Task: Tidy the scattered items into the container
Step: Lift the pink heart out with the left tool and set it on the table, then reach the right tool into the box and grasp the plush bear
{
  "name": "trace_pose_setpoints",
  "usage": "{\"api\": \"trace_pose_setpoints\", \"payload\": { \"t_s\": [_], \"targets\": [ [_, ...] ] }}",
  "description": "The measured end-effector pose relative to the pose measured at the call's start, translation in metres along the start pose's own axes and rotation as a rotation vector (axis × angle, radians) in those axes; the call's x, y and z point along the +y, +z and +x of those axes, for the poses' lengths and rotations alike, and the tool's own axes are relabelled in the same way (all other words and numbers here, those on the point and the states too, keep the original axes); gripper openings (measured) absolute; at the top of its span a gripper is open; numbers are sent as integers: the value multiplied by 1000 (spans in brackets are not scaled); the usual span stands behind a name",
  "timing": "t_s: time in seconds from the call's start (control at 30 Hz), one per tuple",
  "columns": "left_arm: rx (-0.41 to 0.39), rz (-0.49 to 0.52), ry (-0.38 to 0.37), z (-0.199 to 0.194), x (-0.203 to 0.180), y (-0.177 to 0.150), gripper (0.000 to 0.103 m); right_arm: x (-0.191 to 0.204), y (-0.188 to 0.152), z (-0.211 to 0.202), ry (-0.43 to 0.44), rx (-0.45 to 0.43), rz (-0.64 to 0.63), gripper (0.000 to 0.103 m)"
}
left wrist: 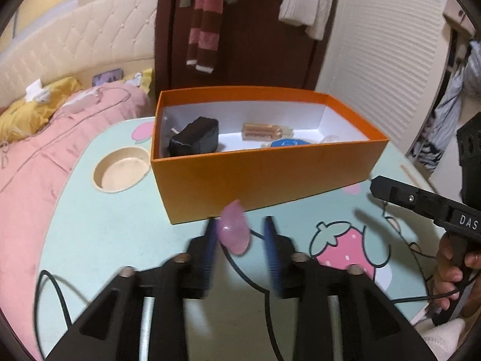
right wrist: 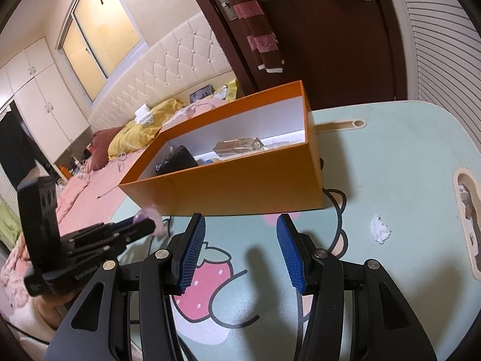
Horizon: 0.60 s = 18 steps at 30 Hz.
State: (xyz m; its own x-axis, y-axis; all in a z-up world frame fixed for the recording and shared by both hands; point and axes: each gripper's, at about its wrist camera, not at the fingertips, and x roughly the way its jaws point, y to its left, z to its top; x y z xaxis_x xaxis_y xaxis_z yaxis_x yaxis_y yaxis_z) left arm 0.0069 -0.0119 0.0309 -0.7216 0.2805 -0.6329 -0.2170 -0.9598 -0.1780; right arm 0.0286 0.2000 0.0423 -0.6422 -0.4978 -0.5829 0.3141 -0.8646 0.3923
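An orange box (left wrist: pixel 264 177) with a white inside stands on the mint table (left wrist: pixel 120 234). It holds a black pouch (left wrist: pixel 194 140), a clear bottle (left wrist: pixel 264 131) and a blue item (left wrist: pixel 287 143). My left gripper (left wrist: pixel 240 228) has its blue pads apart, and a pink translucent piece (left wrist: pixel 233 231) sits between them against the left pad, just in front of the box; the view is blurred. In the right wrist view the box (right wrist: pixel 240 186) is ahead and the pink piece (right wrist: pixel 148 215) shows at the left gripper's tip. My right gripper (right wrist: pixel 240 225) is open and empty above the table.
A crumpled white scrap (right wrist: pixel 380 228) lies on the table at the right. A round cup recess (left wrist: pixel 121 168) sits left of the box, and a handle cut-out (right wrist: pixel 467 219) is at the table's right edge. A pink bed (left wrist: pixel 39 156) lies to the left.
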Motion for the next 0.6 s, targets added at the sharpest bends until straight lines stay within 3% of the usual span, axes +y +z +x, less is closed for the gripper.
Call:
{"api": "trace_pose_setpoints", "payload": {
  "t_s": [0.13, 0.2, 0.27, 0.43, 0.6],
  "targets": [
    [-105, -36, -39, -17, 8, -4, 62, 11, 9, -7, 40, -1, -33, 51],
    [-142, -50, -43, -22, 10, -4, 71, 22, 23, -9, 55, 8, -65, 51],
    [-168, -60, -42, -25, 11, -4, 74, 35, 42, -6, 53, 34, -96, 51],
    [-193, -49, -26, -28, 10, -4, 74, 61, 85, 37, -67, 236, -169, 51],
    [-203, -61, -30, -30, 14, -3, 74, 61, 114, 98, -99, 485, -154, 51]
  ]
}}
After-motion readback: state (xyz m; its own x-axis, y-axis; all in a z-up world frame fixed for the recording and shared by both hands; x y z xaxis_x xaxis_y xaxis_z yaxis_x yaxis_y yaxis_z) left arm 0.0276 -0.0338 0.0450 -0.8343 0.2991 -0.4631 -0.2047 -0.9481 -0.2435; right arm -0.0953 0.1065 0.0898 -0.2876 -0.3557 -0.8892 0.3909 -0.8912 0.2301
